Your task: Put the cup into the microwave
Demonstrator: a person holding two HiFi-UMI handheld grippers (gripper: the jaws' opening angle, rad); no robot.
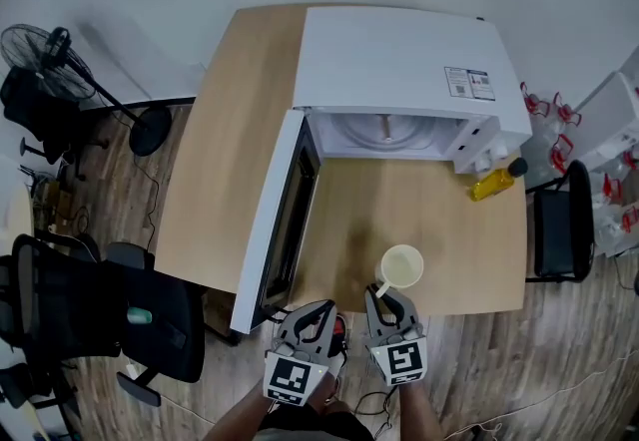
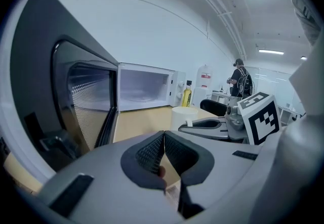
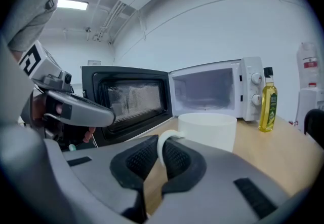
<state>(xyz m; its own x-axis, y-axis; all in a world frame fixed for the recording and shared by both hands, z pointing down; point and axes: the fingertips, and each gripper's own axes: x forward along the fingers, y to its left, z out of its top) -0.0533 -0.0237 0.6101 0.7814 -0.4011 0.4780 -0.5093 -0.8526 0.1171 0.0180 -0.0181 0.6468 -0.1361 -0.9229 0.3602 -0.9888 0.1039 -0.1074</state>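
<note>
Right claw (image 3: 161, 151) is clamped shut on the thin loop handle (image 3: 161, 142) of the pale cream cup (image 3: 207, 129), out in front of the white microwave (image 1: 399, 70) over the light wooden tabletop (image 1: 449, 220). Handle grab makes sense, the body looks too wide for the jaws. Left claw (image 2: 163, 153) is pinched shut on nothing beside the microwave's open door (image 1: 275, 220), probably just keeping clear.

A yellow oil bottle (image 1: 496, 182) stands on the wooden table (image 1: 230, 150) at three o'clock. A pedestal fan (image 1: 45, 55) stands at ten and a black office chair (image 1: 120, 314) at eight.
</note>
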